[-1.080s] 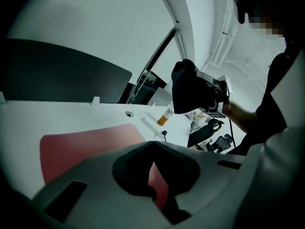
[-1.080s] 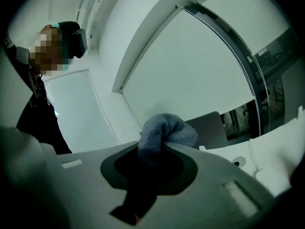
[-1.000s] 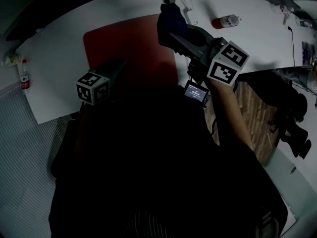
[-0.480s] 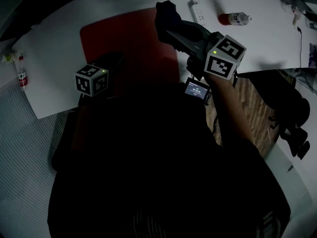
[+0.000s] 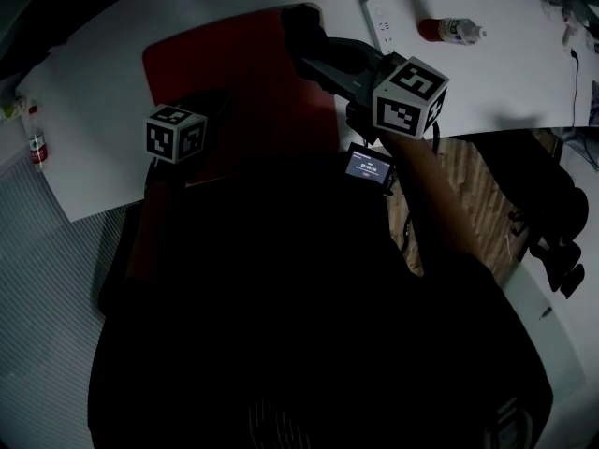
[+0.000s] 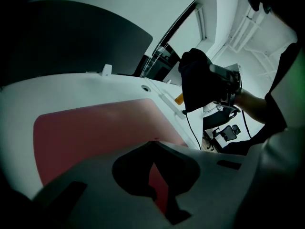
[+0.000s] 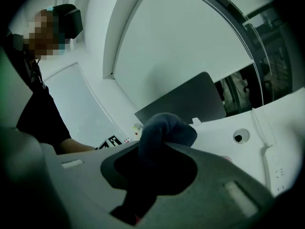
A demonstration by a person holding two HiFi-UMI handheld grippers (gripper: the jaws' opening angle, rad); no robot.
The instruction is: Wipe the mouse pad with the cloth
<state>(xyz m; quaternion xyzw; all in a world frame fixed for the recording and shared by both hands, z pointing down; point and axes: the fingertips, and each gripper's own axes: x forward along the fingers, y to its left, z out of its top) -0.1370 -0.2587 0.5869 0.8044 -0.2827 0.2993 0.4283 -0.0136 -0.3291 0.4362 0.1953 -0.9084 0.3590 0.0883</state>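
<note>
White table [image 5: 103,73]; power strip [image 5: 380,22] beside lying bottle [image 5: 449,30]; second bottle [image 5: 36,144] at left edge.

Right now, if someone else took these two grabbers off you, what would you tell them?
Left gripper: shut, empty, tips low over the near left part of the red mouse pad.
Right gripper: shut on the dark cloth, at the pad's far right corner, seemingly lifted off it.
The pad lies flat on the white table.
Done: cloth is in hand; how much has been wiped does not show.
Left: lower the cloth and wipe across the pad.
</note>
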